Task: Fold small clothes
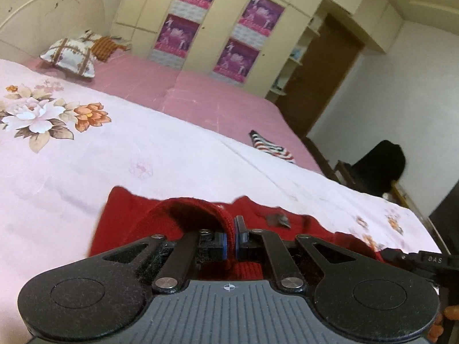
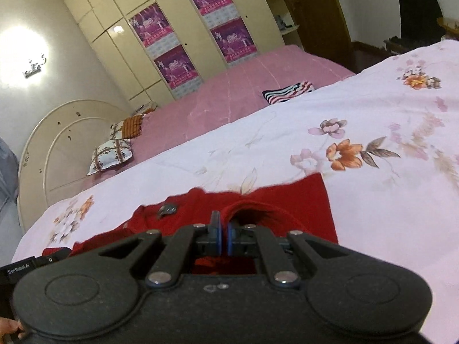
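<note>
A red knit garment (image 1: pixel 126 220) lies on the pale floral bedsheet (image 1: pixel 143 149) right in front of both grippers. My left gripper (image 1: pixel 231 242) is shut on a ribbed red edge that arches up and over its left finger. In the right wrist view the same red garment (image 2: pixel 295 197) spreads ahead, and my right gripper (image 2: pixel 224 236) is shut on a raised red fold of it. A small dark tag (image 2: pixel 167 209) sits on the red cloth between the two grips. Part of the garment is hidden under the gripper bodies.
A folded striped garment (image 1: pixel 271 146) lies farther back where the floral sheet meets the pink cover (image 1: pixel 200 97). Pillows (image 1: pixel 70 56) rest by the cream headboard. A wardrobe with purple posters (image 1: pixel 178 31) and a brown door (image 1: pixel 324 74) stand beyond the bed.
</note>
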### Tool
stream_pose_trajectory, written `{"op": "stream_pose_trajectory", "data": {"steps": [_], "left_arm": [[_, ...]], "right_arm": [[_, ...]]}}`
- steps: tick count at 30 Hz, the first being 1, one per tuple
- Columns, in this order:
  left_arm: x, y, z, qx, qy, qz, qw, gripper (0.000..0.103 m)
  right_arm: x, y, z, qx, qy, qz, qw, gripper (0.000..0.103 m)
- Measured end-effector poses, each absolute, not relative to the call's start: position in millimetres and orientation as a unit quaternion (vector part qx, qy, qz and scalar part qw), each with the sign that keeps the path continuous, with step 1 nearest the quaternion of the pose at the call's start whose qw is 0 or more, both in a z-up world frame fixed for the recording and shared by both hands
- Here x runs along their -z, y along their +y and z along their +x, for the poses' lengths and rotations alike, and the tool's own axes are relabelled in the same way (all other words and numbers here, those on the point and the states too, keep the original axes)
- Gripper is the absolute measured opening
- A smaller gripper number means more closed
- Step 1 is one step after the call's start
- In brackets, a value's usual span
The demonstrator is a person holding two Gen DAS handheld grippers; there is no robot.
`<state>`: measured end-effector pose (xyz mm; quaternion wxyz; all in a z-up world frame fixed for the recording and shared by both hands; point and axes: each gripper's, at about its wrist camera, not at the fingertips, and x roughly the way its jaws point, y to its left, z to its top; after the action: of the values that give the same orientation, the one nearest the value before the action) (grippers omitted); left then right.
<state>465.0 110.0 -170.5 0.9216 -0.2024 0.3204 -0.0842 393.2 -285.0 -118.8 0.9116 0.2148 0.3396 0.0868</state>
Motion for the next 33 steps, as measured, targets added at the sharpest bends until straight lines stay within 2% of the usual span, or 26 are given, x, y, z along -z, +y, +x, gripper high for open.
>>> {"op": "stream_pose_trajectory", "data": {"steps": [6,7,8,9,12,13,14,15,16,18,22,29,30,32,33], "left_arm": [[190.9,108.8,505.0,0.060,0.353,-0.213,0.909,0.005],[193.0,107.1,510.9,0.060,0.363,-0.211,0.905,0.005],[194.0,106.1,515.6,0.057,0.375,-0.211,0.901,0.005],[193.8,106.1,519.7,0.057,0.386,-0.216,0.895,0.005],[189.5,110.0,519.9,0.061,0.391,-0.227,0.890,0.006],[188.6,112.4,519.1,0.060,0.394,-0.232,0.887,0.018],[188.2,115.6,518.1,0.057,0.394,-0.237,0.886,0.056],[186.6,119.8,515.6,0.042,0.390,-0.239,0.888,0.082],[183.9,123.8,511.1,0.022,0.376,-0.238,0.895,0.102],[179.3,130.6,503.3,0.017,0.354,-0.231,0.906,0.103],[186.0,135.8,491.1,0.024,0.371,-0.225,0.901,0.102],[188.8,113.1,454.9,0.059,0.363,-0.182,0.912,0.102],[188.8,110.4,453.0,0.062,0.365,-0.177,0.912,0.102],[194.0,104.2,453.3,0.060,0.371,-0.163,0.912,0.102],[197.8,102.6,453.7,0.055,0.376,-0.151,0.913,0.102]], "right_arm": [[138.2,-290.4,437.1,-0.084,0.370,0.232,0.896,0.006],[140.7,-289.4,441.8,-0.084,0.375,0.229,0.894,0.009],[142.5,-287.9,445.4,-0.080,0.379,0.225,0.894,0.018],[142.7,-288.1,447.6,-0.075,0.378,0.222,0.896,0.022],[138.3,-289.5,447.1,-0.063,0.369,0.220,0.901,0.031],[136.6,-289.6,444.8,-0.057,0.365,0.215,0.904,0.044],[135.6,-289.8,442.5,-0.048,0.362,0.208,0.907,0.054],[135.8,-289.0,439.6,-0.041,0.364,0.200,0.909,0.054],[136.2,-288.3,435.5,-0.036,0.366,0.191,0.910,0.053],[136.2,-288.1,427.1,-0.022,0.364,0.172,0.915,0.053],[138.7,-277.2,408.4,-0.013,0.364,0.108,0.925,0.048],[109.0,-259.1,379.5,-0.020,0.286,0.064,0.956,0.050],[108.2,-253.9,382.2,-0.040,0.293,0.060,0.953,0.049],[115.1,-241.7,388.9,-0.074,0.327,0.055,0.940,0.041],[119.8,-236.6,390.0,-0.079,0.338,0.045,0.937,0.041]]}}
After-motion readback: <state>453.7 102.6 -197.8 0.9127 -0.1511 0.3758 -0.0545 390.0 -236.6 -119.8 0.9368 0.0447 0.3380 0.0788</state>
